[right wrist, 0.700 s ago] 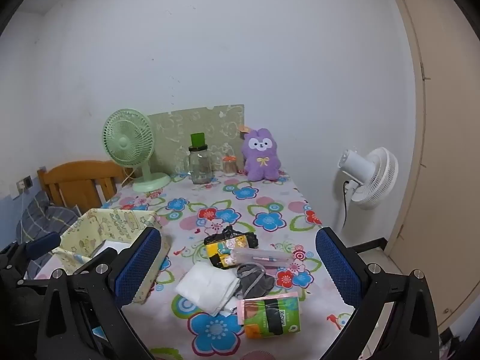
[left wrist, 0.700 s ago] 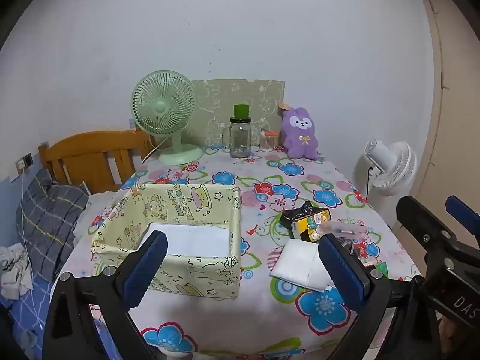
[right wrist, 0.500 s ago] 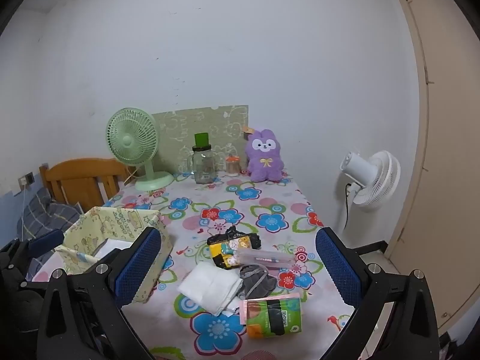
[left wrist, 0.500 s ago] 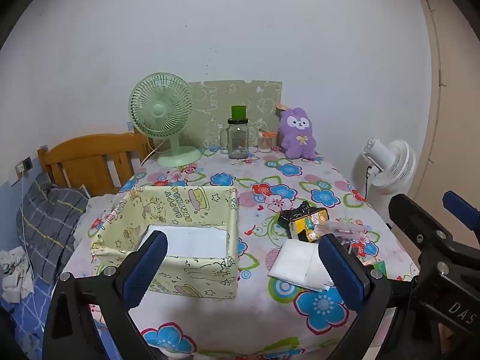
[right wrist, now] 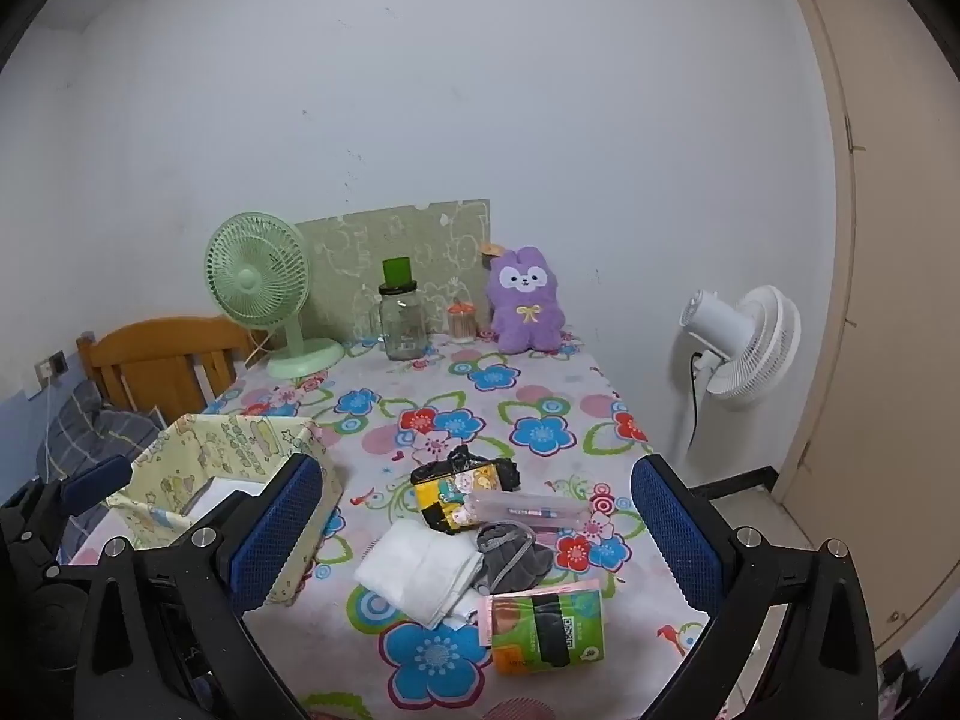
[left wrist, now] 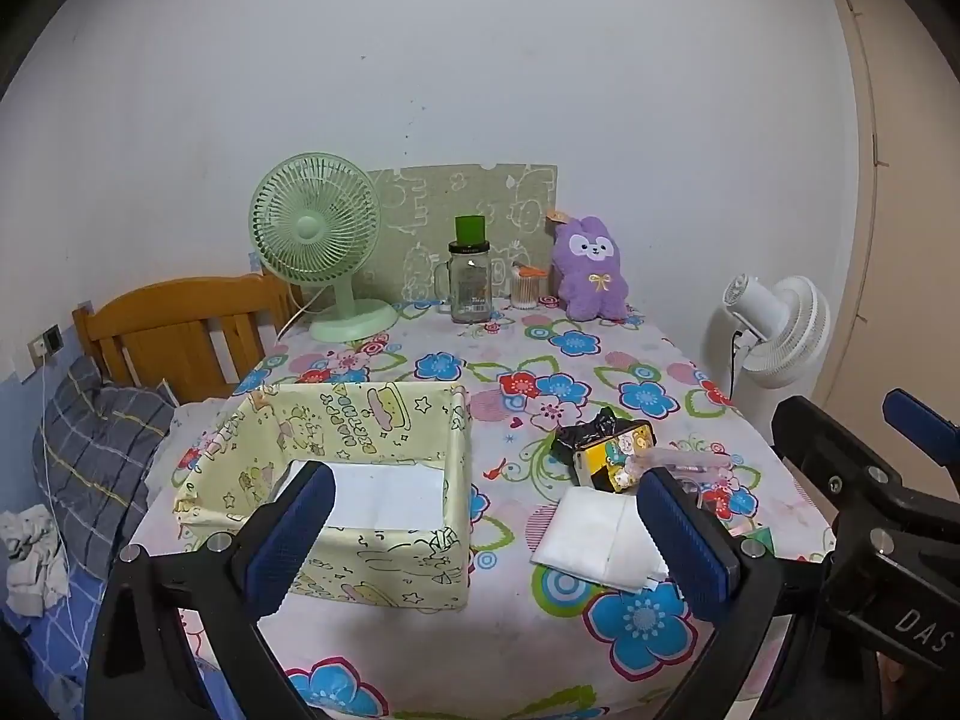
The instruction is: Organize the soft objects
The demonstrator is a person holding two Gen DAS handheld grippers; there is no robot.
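Note:
My left gripper (left wrist: 489,540) hovers open and empty before the table's near edge, facing a yellow fabric box (left wrist: 360,414) with white paper on its floor. Right of the box lie a folded white cloth (left wrist: 600,540) and a yellow cartoon pouch (left wrist: 612,456). My right gripper (right wrist: 477,540) is open too, nothing between its blue pads. Below it lie the white cloth (right wrist: 420,564), a grey cloth (right wrist: 510,558), the pouch (right wrist: 462,492), a clear pen case (right wrist: 528,510) and a green packet (right wrist: 546,624). A purple plush rabbit (right wrist: 525,306) sits against the far wall.
At the back of the flowered table (right wrist: 540,396) stand a green desk fan (left wrist: 312,234), a glass jar with a green lid (left wrist: 471,288) and a small swab jar (left wrist: 528,291). A white floor fan (right wrist: 744,342) stands to the right, a wooden headboard (left wrist: 180,330) and bedding to the left.
Both grippers stay open and empty. The left view has drifted slightly, so the table sits a little lower in it. Nothing on the table has moved.

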